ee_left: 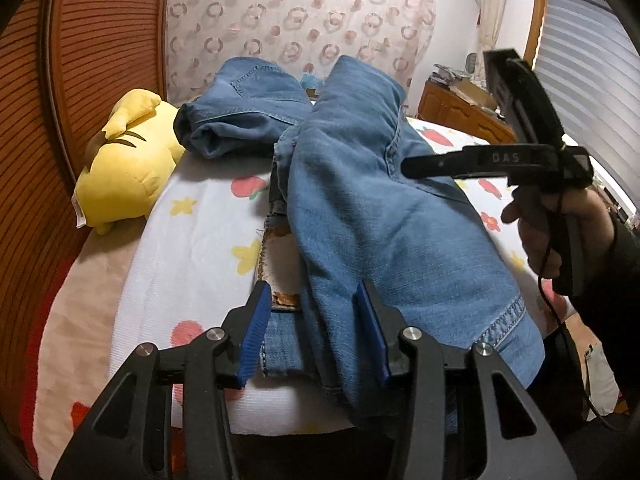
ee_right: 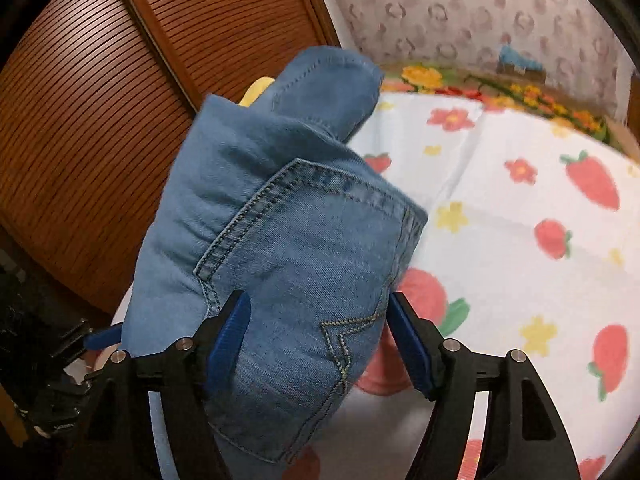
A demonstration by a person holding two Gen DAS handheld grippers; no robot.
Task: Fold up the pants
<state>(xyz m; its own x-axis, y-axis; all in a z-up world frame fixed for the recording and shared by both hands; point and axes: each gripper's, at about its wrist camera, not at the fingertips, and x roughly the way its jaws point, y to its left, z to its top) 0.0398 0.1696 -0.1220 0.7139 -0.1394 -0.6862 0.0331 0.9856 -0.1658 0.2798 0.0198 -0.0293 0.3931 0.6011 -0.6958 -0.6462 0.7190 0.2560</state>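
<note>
Blue denim pants [ee_left: 360, 208] lie bunched on a white bedspread [ee_left: 200, 232] with strawberry and flower print. In the left wrist view my left gripper [ee_left: 314, 332] is open at the near end of the pants, its blue pads either side of the waistband and leg fabric. My right gripper [ee_left: 408, 168] shows there from the side, above the pants at the right. In the right wrist view the right gripper [ee_right: 316, 332] is open with a bulge of the pants' back pocket part [ee_right: 288, 240] between its pads.
A yellow plush toy [ee_left: 124, 160] lies at the bed's left edge beside a brown slatted wooden panel [ee_left: 80, 60]. A patterned curtain [ee_left: 300, 12] hangs behind the bed. A wooden dresser [ee_left: 460, 112] stands at the right.
</note>
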